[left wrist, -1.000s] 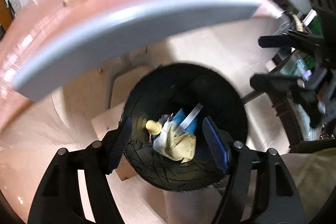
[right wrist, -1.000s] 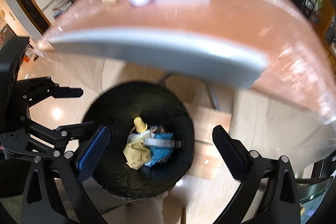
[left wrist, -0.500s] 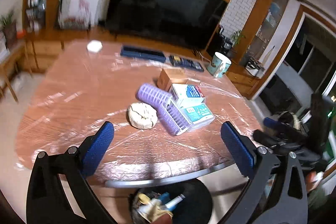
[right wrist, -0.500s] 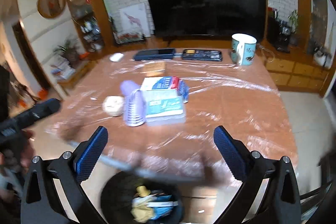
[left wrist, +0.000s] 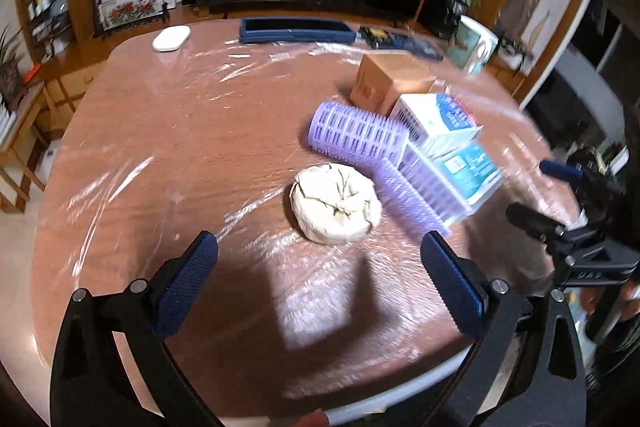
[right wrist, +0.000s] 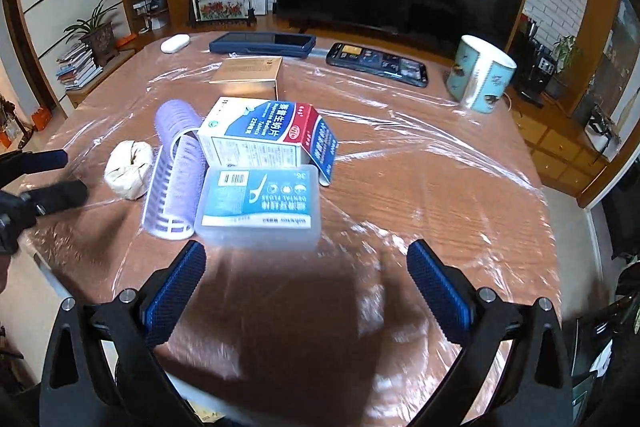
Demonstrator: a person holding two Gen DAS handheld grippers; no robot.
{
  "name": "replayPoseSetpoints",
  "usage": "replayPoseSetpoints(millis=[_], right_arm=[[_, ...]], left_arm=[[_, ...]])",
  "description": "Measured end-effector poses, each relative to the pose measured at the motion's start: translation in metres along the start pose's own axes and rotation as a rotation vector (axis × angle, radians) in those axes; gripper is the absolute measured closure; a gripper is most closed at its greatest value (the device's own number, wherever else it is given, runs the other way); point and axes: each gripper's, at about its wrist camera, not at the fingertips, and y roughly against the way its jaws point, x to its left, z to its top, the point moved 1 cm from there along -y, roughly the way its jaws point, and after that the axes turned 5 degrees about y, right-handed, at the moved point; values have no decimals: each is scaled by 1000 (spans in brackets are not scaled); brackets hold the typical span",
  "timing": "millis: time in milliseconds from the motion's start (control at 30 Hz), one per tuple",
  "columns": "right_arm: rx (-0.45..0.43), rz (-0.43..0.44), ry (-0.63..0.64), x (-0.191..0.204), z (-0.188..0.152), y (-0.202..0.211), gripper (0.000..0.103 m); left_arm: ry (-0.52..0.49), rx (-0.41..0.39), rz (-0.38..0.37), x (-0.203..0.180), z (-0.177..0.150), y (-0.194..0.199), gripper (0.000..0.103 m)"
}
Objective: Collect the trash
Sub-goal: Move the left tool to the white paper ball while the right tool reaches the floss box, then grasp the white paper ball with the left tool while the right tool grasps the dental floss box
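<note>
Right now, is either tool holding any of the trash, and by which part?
Nothing is held. The left tool and the right tool both stand open over the table, with nothing between their pads.

Glossy, wrinkled plastic film (right wrist: 420, 155) is covering the wood-grain table (left wrist: 168, 131) and catching the light. The wad (left wrist: 335, 203) is looking like creased, matt paper. The curlers (left wrist: 358, 135) are showing ribbed lilac plastic. The floss case (right wrist: 260, 205) is looking like frosted, smooth plastic, the carton (right wrist: 262, 137) printed card, the box (left wrist: 386, 83) matt brown cardboard. The mug (right wrist: 480, 79) is shining like glazed ceramic. The gripper pads (right wrist: 176, 291) are looking knurled and matt blue.
</note>
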Motion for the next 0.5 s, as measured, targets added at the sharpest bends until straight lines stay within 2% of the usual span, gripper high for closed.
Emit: replayPoseSetpoints(millis=[100,200,500], right_arm=[[23,17,11,6,7,-13,4],[40,48,7,12,13,-24,5],[96,80,14,26,20,-49,9]], left_arm=[[-79,29,26,-6,7,-14,2],[-123,62,29,-9,14,-28,7],[-146,111,7,-2,28,-53,17]])
